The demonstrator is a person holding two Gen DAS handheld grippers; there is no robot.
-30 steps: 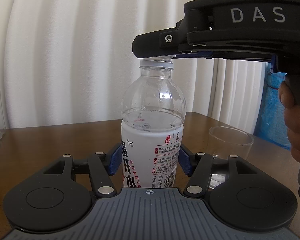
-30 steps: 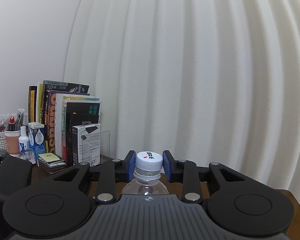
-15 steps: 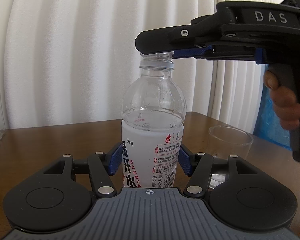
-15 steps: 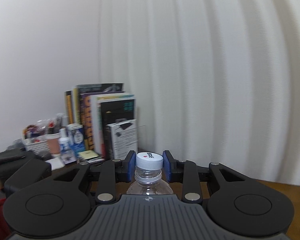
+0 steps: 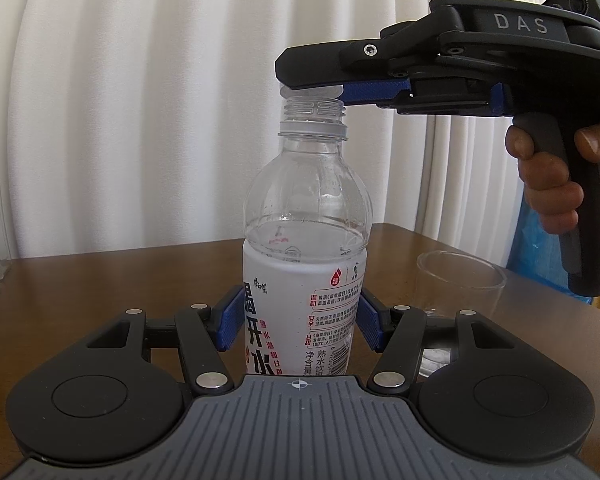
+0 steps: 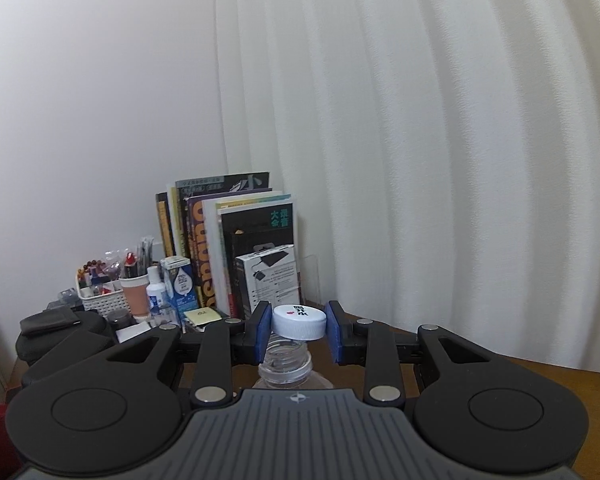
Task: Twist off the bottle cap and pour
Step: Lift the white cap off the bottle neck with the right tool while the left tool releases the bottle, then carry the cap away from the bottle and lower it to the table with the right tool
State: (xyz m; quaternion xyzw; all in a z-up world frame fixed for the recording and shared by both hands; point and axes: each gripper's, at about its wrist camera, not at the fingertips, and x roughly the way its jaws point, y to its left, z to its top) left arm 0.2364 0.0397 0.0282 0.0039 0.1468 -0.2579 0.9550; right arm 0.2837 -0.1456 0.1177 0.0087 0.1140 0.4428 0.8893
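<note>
A clear water bottle with a white label stands upright on the brown table. My left gripper is shut on its labelled body. My right gripper is shut on the white cap and holds it just above the bare threaded neck. In the left wrist view the right gripper hovers over the open mouth. An empty clear cup stands on the table right of the bottle.
White curtains hang behind the table. In the right wrist view, books, a white box, a small basket of pens and small bottles stand at the table's far left. A blue bag is beyond the right edge.
My right gripper has turned and lifted; the cap has come off the neck and now sits above the exposed threads. The left gripper and bottle have stayed in place.
</note>
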